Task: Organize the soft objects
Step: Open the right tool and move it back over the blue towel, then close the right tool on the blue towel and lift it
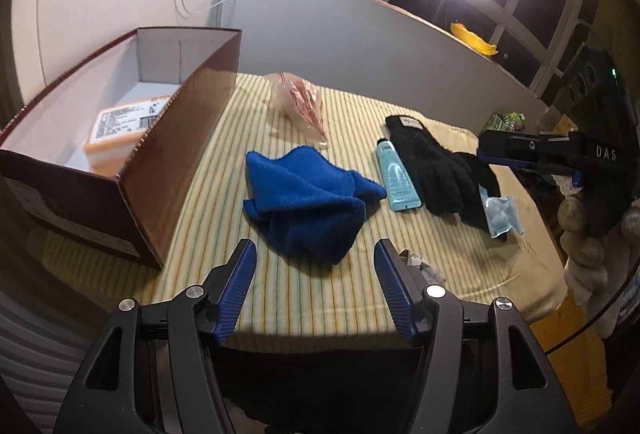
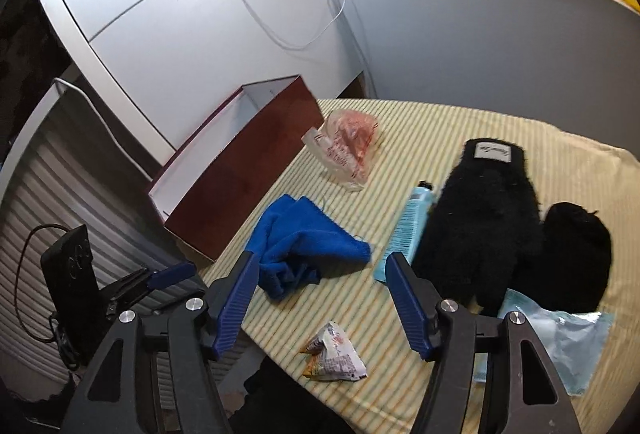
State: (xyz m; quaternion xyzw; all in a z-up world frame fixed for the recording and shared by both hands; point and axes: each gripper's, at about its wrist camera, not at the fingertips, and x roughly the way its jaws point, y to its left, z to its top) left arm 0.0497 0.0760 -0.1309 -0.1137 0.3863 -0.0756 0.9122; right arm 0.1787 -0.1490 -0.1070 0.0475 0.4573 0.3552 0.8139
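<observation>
A crumpled blue cloth (image 1: pixel 308 201) lies mid-table on the striped yellow cover; it also shows in the right wrist view (image 2: pixel 300 250). A black fuzzy glove (image 1: pixel 436 169) (image 2: pixel 484 218) lies to its right, with a second black piece (image 2: pixel 576 254) beside it. A brown open box (image 1: pixel 120 161) (image 2: pixel 240 169) stands at the left. My left gripper (image 1: pixel 314 254) is open and empty, just short of the cloth. My right gripper (image 2: pixel 320 266) is open and empty, above the table's near edge; it also shows at the right edge of the left wrist view (image 1: pixel 484 151).
A light blue tube (image 1: pixel 396 177) (image 2: pixel 408 230) lies between cloth and glove. A clear pink-printed bag (image 1: pixel 300 105) (image 2: pixel 348 149) sits at the back. A blue pouch (image 1: pixel 500 213) (image 2: pixel 560 346) and a small wrapper (image 2: pixel 336 354) lie near the front. An orange pack (image 1: pixel 120 129) is in the box.
</observation>
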